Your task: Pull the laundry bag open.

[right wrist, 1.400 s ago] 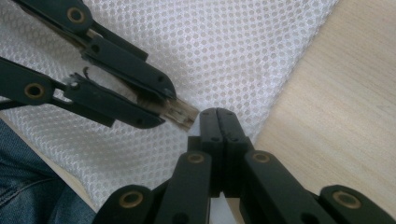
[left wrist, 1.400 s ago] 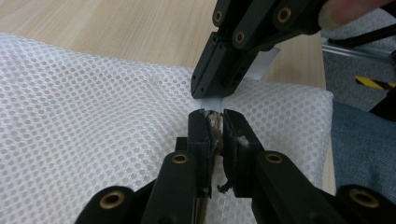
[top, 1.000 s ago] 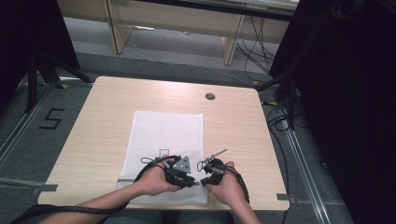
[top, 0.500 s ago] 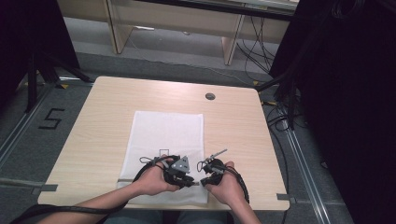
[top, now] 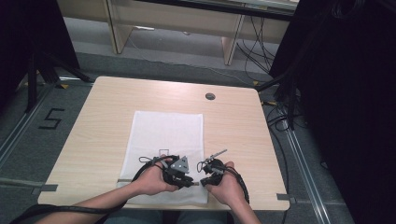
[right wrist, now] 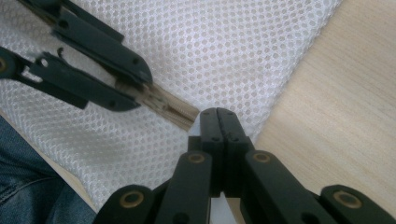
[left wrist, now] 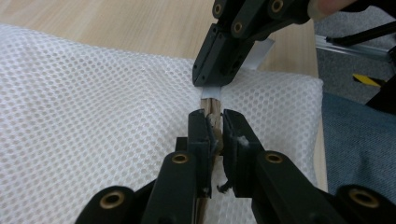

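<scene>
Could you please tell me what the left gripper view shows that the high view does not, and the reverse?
Left gripper view: the honeycomb weave of the white mesh bag and the beige zipper tape clamped by the left gripper, with the right gripper pinching a pale tab at its far end. High view: the whole wooden table, both hands, the floor mark. Both: the bag, table and grippers.

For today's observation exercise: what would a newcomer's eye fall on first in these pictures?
First, the white mesh bag spread on the middle of the wooden table. Then, at its near edge, the left gripper clamped on the zipper end, with the right gripper shut tight on something beside it.
</scene>
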### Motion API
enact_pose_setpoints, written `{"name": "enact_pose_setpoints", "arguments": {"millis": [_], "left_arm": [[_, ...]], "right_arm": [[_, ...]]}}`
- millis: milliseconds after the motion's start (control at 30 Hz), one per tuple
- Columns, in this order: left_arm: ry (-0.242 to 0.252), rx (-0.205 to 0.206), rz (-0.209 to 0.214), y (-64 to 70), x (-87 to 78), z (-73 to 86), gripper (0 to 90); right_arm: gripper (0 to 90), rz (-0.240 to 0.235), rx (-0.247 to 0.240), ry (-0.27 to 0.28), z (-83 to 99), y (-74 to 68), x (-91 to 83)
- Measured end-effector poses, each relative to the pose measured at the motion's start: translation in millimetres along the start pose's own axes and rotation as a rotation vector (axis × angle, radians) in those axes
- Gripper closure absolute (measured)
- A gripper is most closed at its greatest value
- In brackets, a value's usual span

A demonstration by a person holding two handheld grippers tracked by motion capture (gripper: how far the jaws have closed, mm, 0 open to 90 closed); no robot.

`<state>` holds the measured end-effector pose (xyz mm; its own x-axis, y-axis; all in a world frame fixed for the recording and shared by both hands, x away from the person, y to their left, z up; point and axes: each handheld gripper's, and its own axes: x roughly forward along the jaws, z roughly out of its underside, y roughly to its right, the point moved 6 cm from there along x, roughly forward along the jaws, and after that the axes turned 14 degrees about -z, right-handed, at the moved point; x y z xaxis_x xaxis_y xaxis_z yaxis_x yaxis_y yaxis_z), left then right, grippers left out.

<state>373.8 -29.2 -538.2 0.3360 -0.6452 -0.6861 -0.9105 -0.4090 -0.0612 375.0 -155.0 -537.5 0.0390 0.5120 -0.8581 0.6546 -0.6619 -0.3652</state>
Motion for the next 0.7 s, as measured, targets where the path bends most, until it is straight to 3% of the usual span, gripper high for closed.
{"name": "enact_pose_setpoints", "arguments": {"millis": [100,233,333,400,700], "left_arm": [[0.006,-0.012,0.001,-1.6,-1.6,1.5,81.8],[0.004,-0.009,0.001,-1.7,-1.3,2.0,81.8],[0.007,0.015,-0.003,-2.6,-1.7,1.7,81.8],[0.004,-0.004,0.000,-3.1,-3.8,2.6,81.8],[-0.001,0.009,-0.004,-3.1,-5.2,3.6,81.8]], "right_arm": [[90.0,-0.001,0.002,0.001,-0.3,0.2,0.1],[90.0,0.000,0.003,0.001,-0.2,0.1,0.1],[90.0,-0.002,0.004,0.002,-0.1,0.1,0.0],[90.0,-0.002,0.014,-0.001,0.4,-0.2,0.0],[90.0,-0.005,0.015,0.001,0.4,0.0,-0.1]]}}
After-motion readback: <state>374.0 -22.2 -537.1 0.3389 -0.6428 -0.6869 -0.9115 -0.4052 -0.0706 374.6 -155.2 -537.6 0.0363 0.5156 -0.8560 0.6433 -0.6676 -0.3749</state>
